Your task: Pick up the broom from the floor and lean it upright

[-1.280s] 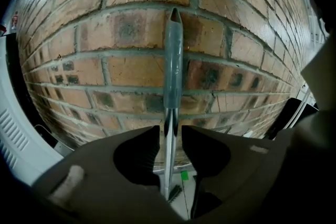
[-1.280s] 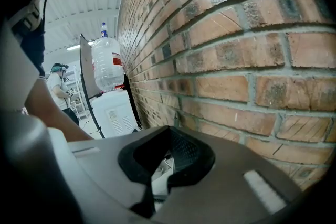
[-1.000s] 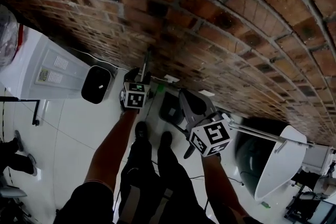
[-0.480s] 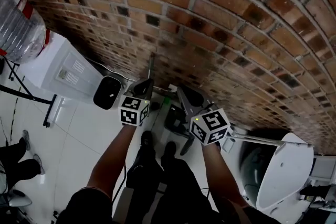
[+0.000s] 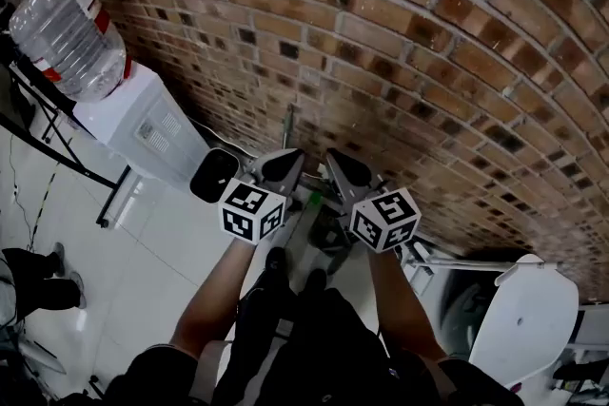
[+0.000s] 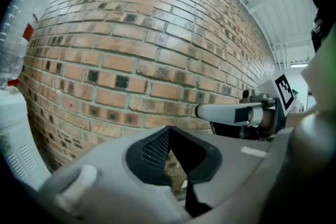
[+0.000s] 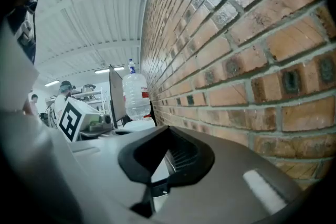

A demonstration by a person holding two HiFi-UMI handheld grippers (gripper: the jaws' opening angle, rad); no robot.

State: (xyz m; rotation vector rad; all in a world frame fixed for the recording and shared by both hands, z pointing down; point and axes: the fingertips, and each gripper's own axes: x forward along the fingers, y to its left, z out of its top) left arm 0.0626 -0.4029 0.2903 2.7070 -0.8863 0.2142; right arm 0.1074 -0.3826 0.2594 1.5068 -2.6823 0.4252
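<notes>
— Left gripper (image 5: pixel 282 168) first: your jaws there are pressed together with nothing in them, close before the wall (image 5: pixel 447 62).

— And you do not hold the broom (image 5: pixel 288 122). Its thin handle stands almost upright against the bricks, just beyond your two tools and between them. Its lower end is hidden behind them.

— So it stands by itself, I think. That is your risk. The floor (image 5: pixel 162 238) is glossy tile, so the foot may slide out from the wall, and then the handle comes down.

— Also, the handle probably rests on the rough brick at one place only. If you brush it when you draw back, it can slip sideways along the wall.

— Your right gripper (image 5: pixel 341 168) is closed and empty too, and it is just beside the handle. Take it straight back, please, not across.

— With both jaws closed, you cannot catch the broom quickly if it tips.
</notes>
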